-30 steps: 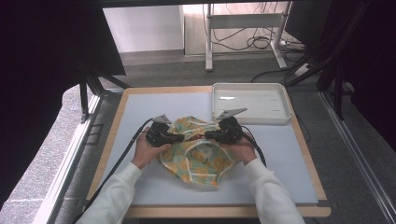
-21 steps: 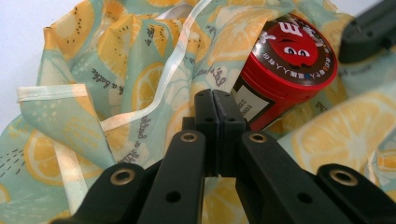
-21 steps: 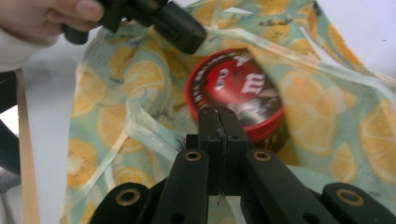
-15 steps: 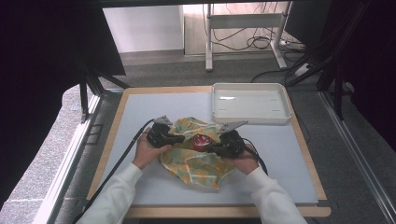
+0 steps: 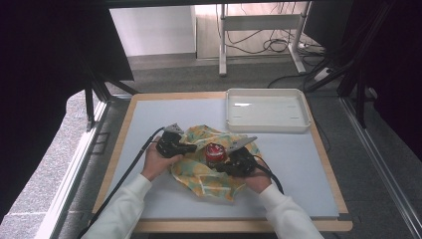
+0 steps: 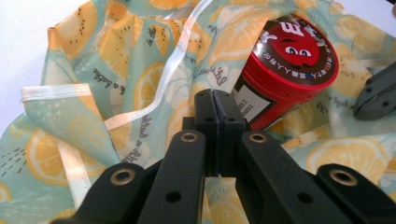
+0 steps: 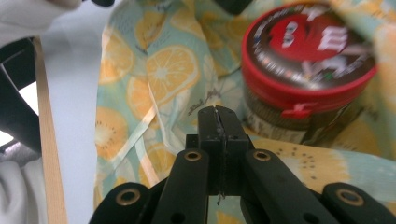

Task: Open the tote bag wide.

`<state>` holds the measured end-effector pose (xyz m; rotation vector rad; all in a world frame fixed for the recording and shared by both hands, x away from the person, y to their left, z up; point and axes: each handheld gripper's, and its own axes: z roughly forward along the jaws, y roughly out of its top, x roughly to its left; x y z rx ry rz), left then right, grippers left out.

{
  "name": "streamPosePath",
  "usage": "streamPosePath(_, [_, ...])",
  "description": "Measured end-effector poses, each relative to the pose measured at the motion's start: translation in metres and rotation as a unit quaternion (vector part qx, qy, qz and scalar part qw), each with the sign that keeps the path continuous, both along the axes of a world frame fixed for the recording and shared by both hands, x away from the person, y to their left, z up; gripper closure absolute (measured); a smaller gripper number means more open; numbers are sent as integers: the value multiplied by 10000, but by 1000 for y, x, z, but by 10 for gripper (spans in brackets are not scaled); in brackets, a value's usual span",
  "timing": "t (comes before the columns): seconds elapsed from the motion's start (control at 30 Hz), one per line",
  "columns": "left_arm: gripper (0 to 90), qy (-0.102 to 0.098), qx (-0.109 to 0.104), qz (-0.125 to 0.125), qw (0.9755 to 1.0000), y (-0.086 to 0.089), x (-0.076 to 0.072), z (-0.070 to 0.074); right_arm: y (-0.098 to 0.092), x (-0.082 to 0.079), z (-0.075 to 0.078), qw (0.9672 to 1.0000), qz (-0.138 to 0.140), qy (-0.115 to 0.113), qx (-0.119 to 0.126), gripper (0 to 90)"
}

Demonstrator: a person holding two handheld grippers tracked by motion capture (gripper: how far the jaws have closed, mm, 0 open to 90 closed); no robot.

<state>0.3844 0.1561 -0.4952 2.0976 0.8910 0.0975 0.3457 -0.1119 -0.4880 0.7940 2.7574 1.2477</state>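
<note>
the fruit-print cloth (image 5: 214, 167) is lying crumpled on the pale blue surface (image 5: 298, 164), and the red-lidded candy tub (image 5: 215, 153) is standing upright in the middle of it, with the folds rising around it. the white tray (image 5: 267, 110) is resting on the far right part of the surface, apart from the cloth.

the left hand-held gripper (image 5: 191, 148) is lying at the left edge of the cloth. in the left gripper view its jaws are standing pressed together, and they are seeming to pinch a fold of the cloth (image 6: 140, 70), just beside the tub (image 6: 285, 65), though the pinch itself is mostly hidden.

the right hand-held gripper (image 5: 222, 168) is lying at the right side of the cloth, pointing toward the tub. in the right gripper view its jaws are also fully together, with the cloth (image 7: 159, 74) under them and the tub (image 7: 303, 70) just beyond, a little blurred. i cannot tell whether it is holding any fabric.
</note>
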Motion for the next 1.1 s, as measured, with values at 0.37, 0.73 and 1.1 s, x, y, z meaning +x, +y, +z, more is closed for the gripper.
streamPosePath(0.37, [900, -16, -106, 79, 9999, 8, 0, 2, 5, -18, -22, 9990, 187, 273, -302, 893])
streamPosePath(0.73, [900, -52, -115, 94, 9999, 9, -1, 3, 4, -19, -26, 9986, 135, 304, -416, 893])
streamPosePath(1.1, [900, -46, -71, 95, 9999, 10, -1, 1, 5, -26, -34, 9972, 162, 346, -645, 892])
